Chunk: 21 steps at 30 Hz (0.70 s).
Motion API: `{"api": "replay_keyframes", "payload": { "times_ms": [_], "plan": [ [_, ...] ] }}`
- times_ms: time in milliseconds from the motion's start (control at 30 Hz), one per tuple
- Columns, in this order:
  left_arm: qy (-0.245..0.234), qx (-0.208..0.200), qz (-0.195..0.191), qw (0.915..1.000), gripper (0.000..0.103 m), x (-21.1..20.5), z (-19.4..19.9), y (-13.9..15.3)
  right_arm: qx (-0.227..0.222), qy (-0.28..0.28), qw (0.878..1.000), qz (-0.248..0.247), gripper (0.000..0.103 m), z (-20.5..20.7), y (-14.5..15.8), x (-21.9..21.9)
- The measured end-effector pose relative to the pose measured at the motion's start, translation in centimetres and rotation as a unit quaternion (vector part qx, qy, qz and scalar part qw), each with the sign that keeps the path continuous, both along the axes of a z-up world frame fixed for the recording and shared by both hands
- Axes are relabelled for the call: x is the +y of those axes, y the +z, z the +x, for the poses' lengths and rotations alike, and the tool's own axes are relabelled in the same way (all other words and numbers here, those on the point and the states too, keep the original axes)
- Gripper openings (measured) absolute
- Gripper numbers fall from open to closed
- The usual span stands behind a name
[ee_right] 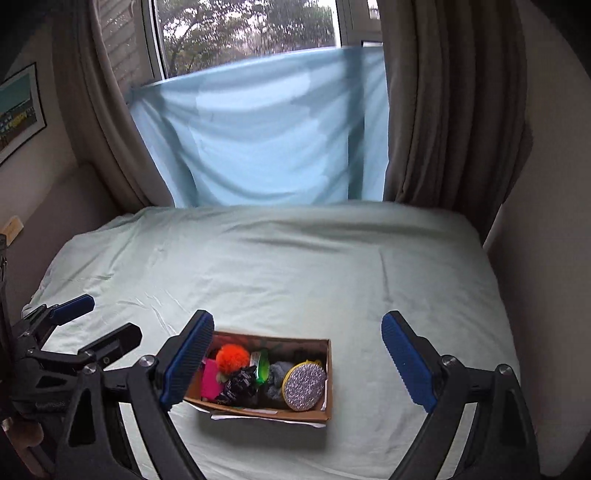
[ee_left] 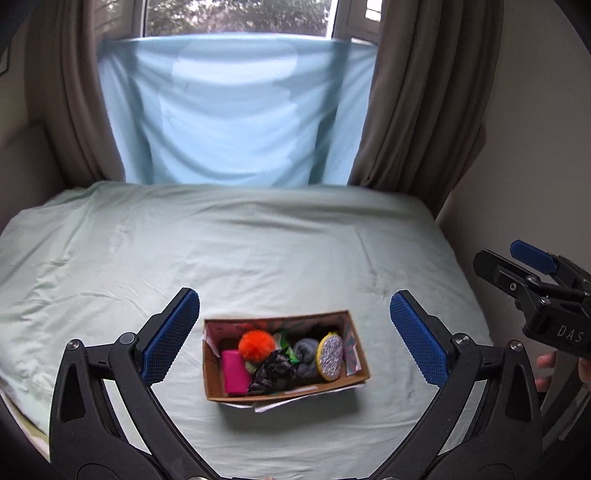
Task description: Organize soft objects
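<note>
Nearest, both grippers hang above the near end of the bed with their blue-padded fingers spread wide and nothing between them. From its own wrist view, the left gripper frames the cardboard box, its pads well clear of the box walls on either side. The right gripper likewise brackets the box from its own camera, its left pad crossing in front of the box's left end; whether it touches the cardboard cannot be told.

The box sits on the pale green sheet, toward the near edge of the bed. Inside it, from the box's left end to its right: a pink block, an orange pom-pom just behind it, a crumpled black piece in the middle, something grey and soft beside that, and a round yellow-rimmed glittery scrubber leaning against the right wall. A bit of green shows behind the black piece.

Beyond the box the sheet runs bare and wrinkled to a light blue cloth hung across the window, with brown curtains on either side.
</note>
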<state>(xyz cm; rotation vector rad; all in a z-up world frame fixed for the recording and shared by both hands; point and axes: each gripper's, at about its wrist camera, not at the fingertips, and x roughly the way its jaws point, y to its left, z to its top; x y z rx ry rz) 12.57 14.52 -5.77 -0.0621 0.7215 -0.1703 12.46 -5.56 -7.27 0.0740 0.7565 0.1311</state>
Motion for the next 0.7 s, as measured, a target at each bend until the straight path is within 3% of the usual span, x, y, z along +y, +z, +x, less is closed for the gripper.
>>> {"api": "replay_keyframes", "payload": {
  "times_ms": [133, 267, 533, 700],
  "plan": [
    [0.021, -0.048, -0.012, 0.9986, 0.103, -1.2, -2.8, 3.5, -0.057, -0.002, 0.998, -0.002, 0.091, -3.0, 4.7, -1.7],
    [0.031, -0.084, -0.013, 0.9959, 0.103, -2.4, -5.0, 5.2, -0.099, -0.021, 0.995, -0.011, 0.091, -5.7, 7.2, -3.4],
    [0.033, -0.128, 0.008, 0.9911, 0.103, -4.7, -8.6, 6.2, -0.129, -0.047, 0.99, -0.02, 0.091, -9.0, 7.5, -5.9],
    [0.036, -0.131, 0.011, 0.9906, 0.103, -5.5, -9.8, 6.2, -0.141, -0.054, 0.988, -0.025, 0.091, -10.0, 7.8, -6.6]
  ]
}}
